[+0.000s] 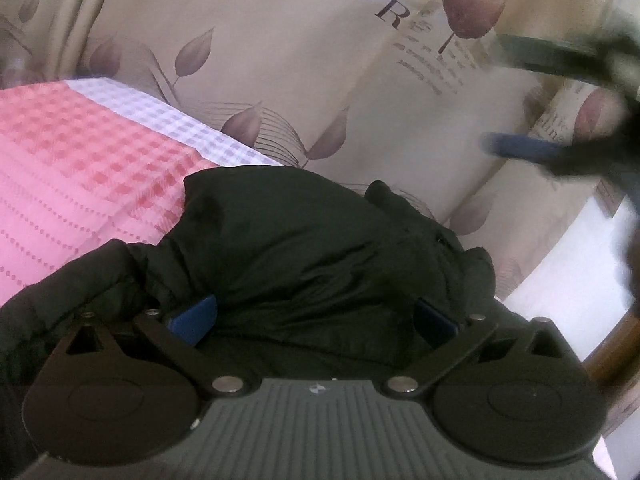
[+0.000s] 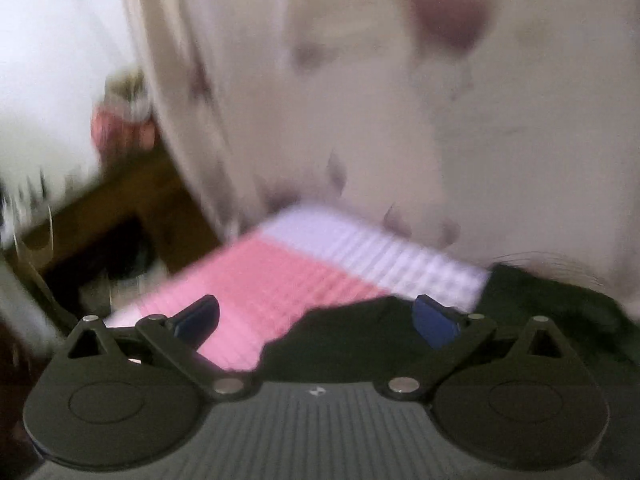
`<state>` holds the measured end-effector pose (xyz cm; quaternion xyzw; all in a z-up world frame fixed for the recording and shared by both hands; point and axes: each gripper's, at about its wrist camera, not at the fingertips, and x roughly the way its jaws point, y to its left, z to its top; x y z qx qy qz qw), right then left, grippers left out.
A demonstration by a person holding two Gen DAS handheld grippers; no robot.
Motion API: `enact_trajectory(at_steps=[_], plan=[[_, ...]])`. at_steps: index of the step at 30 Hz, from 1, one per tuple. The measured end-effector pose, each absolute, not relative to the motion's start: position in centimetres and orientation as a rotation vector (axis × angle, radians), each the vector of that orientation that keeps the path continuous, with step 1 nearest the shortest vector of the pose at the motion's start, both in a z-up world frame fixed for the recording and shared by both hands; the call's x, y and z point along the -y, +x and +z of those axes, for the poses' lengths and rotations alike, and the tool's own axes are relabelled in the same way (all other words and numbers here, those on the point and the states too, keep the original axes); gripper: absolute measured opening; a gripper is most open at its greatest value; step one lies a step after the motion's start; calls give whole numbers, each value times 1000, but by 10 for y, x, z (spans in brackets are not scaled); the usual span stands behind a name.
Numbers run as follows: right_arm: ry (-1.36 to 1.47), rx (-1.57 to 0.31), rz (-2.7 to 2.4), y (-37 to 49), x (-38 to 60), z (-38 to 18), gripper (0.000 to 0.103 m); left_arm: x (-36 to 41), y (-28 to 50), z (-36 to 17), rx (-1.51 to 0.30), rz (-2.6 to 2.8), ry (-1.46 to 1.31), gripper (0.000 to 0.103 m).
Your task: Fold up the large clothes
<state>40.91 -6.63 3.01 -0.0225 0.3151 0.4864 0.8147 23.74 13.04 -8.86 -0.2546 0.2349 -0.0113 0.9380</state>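
A black padded jacket [image 1: 304,248] lies bunched on a pink and white checked cover [image 1: 80,152]. My left gripper [image 1: 314,320] hovers low over the jacket's near part, open, and the dark cloth bulges up between its blue pads [image 1: 194,318] without being pinched. My right gripper [image 1: 516,100] shows as a blur at the upper right of the left wrist view, jaws wide apart and empty. In the blurred right wrist view my right gripper [image 2: 316,320] is open above the edge of the jacket [image 2: 360,340] and the checked cover [image 2: 280,280].
A beige curtain [image 1: 300,60] printed with mauve leaves and lettering hangs behind the bed. A white surface [image 1: 568,280] and a brown wooden edge [image 1: 612,356] lie at the right. Dark wooden furniture [image 2: 132,200] stands left of the bed in the right wrist view.
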Motion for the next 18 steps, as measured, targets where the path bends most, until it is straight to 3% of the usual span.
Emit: enact_trajectory(at_steps=[8, 10, 11, 12, 14, 18], plan=[[-273, -900, 1079, 458, -64, -36, 103, -134, 235, -91, -470, -23, -555, 103], [-325, -938, 1070, 457, -76, -54, 97, -134, 235, -91, -470, -22, -558, 103], [-330, -965, 1086, 456, -80, -63, 83, -134, 235, -91, -470, -22, -560, 103], [-338, -972, 1101, 453, -82, -69, 54, -134, 235, -91, -470, -20, -563, 103], [-409, -910, 1115, 443, -87, -77, 29, -135, 235, -92, -474, -7, -571, 103], [-415, -785, 1119, 436, -86, -78, 16, -137, 233, -92, -472, 8, -583, 103]])
